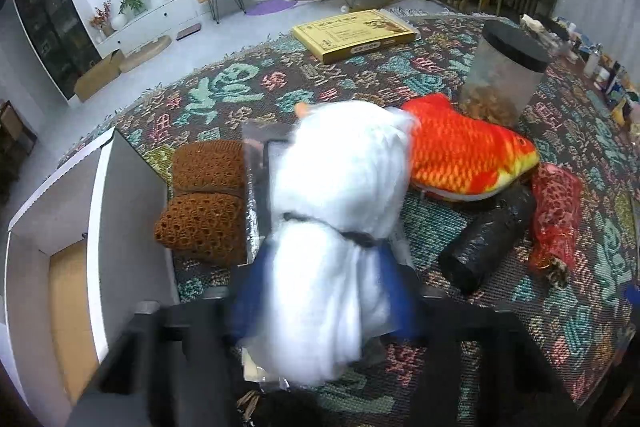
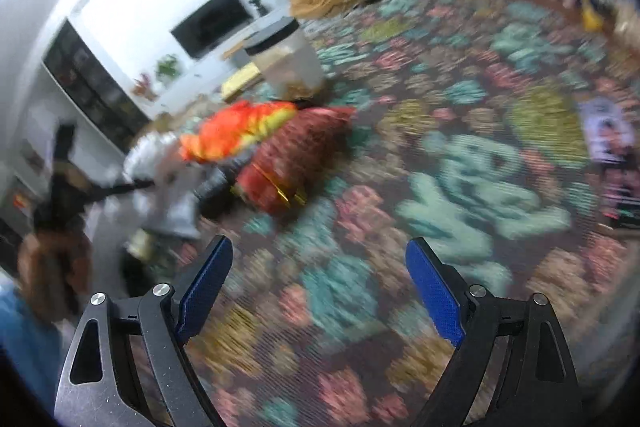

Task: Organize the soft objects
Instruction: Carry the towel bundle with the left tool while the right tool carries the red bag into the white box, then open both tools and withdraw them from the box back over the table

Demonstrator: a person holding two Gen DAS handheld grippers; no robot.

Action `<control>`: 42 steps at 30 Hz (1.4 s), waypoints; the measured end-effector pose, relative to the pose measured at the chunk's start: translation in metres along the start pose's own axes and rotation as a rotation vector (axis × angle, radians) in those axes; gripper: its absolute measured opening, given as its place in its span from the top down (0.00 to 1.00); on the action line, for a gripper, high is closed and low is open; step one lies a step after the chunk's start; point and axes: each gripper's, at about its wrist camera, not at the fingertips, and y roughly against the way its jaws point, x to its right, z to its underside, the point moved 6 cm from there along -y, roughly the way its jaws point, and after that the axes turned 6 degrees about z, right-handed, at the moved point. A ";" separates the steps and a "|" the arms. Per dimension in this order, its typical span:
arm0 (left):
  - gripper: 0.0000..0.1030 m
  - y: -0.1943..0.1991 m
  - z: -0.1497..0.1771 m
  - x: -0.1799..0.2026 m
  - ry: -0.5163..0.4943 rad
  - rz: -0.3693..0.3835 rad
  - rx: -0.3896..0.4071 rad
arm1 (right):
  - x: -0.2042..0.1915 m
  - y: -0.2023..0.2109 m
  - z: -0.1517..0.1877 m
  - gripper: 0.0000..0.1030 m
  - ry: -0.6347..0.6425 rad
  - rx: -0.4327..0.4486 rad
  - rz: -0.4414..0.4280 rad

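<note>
Left tool (image 1: pixel 320 291) pinches one white plush (image 1: pixel 340 195); right tool (image 2: pixel 320 287) spread; one fish plush (image 1: pixel 468 159).

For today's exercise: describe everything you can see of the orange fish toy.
The fish toy is plush, bright orange with printed scales, a yellow edge and a white underside. It lies flat on its side on the patterned rug, in front of the clear jar. The white fluffy toy overlaps one end; a black roll sits against its lower edge.

We note a fluffy white stuffed toy (image 1: pixel 336 211) upright beside an orange-yellow plush fish (image 1: pixel 468 155) lying flat on the patterned cloth.
</note>
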 end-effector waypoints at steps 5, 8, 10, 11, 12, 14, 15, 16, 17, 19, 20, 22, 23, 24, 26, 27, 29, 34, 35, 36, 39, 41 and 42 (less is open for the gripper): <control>0.60 0.023 0.005 -0.005 0.080 0.106 0.048 | -0.011 -0.072 -0.044 0.12 -0.093 -0.160 -0.044; 0.60 0.049 0.010 -0.006 0.122 0.177 0.088 | -0.013 -0.116 -0.044 0.15 -0.115 -0.293 -0.027; 0.60 0.067 0.014 -0.005 0.134 0.217 0.112 | -0.017 -0.123 -0.044 0.72 -0.032 -0.301 0.029; 0.60 0.078 0.016 -0.005 0.138 0.234 0.126 | -0.018 -0.120 -0.046 0.84 0.008 -0.289 0.060; 0.60 0.087 0.018 -0.006 0.139 0.245 0.138 | -0.018 -0.112 -0.049 0.84 0.021 -0.273 0.067; 0.60 0.112 0.027 -0.012 0.142 0.263 0.175 | -0.021 -0.084 -0.057 0.84 0.053 -0.218 0.078; 0.60 0.126 0.034 -0.018 0.149 0.263 0.196 | -0.026 -0.072 -0.059 0.84 0.087 -0.198 0.085; 0.60 0.136 0.040 -0.024 0.160 0.264 0.209 | -0.036 -0.057 -0.061 0.84 0.144 -0.178 0.085; 0.60 0.146 0.048 -0.032 0.176 0.265 0.220 | -0.051 -0.042 -0.059 0.84 0.200 -0.167 0.074; 0.60 0.168 0.068 -0.055 0.222 0.260 0.239 | -0.079 -0.022 -0.051 0.84 0.268 -0.171 0.026; 0.60 0.179 0.078 -0.067 0.242 0.245 0.248 | -0.101 -0.010 -0.043 0.84 0.305 -0.180 -0.019; 0.60 0.201 0.103 -0.096 0.277 0.177 0.267 | -0.152 0.012 -0.021 0.83 0.379 -0.203 -0.126; 0.60 0.211 0.115 -0.109 0.291 0.137 0.274 | -0.175 0.021 -0.012 0.83 0.408 -0.215 -0.177; 0.60 0.223 0.130 -0.127 0.313 0.086 0.279 | -0.199 0.030 0.001 0.83 0.441 -0.225 -0.232; 0.60 0.234 0.153 -0.152 0.347 0.032 0.276 | -0.251 0.047 0.031 0.82 0.510 -0.242 -0.329; 0.60 0.241 0.168 -0.166 0.373 0.000 0.273 | -0.273 0.053 0.045 0.81 0.538 -0.253 -0.371; 0.59 0.246 0.189 -0.180 0.397 -0.042 0.260 | -0.316 0.060 0.076 0.80 0.587 -0.293 -0.443; 0.25 0.242 0.229 -0.201 0.445 -0.147 0.221 | -0.369 0.054 0.134 0.21 0.658 -0.363 -0.496; 0.16 0.242 0.233 -0.203 0.451 -0.167 0.225 | -0.372 0.057 0.140 0.20 0.653 -0.358 -0.500; 0.10 0.242 0.236 -0.205 0.459 -0.191 0.240 | -0.371 0.058 0.141 0.21 0.650 -0.348 -0.494; 0.10 0.243 0.234 -0.199 0.460 -0.188 0.277 | -0.346 0.056 0.127 0.21 0.636 -0.278 -0.426; 0.10 0.242 0.227 -0.189 0.456 -0.158 0.299 | -0.324 0.051 0.113 0.21 0.608 -0.222 -0.348; 0.10 0.242 0.225 -0.180 0.447 -0.138 0.309 | -0.313 0.046 0.105 0.21 0.593 -0.199 -0.307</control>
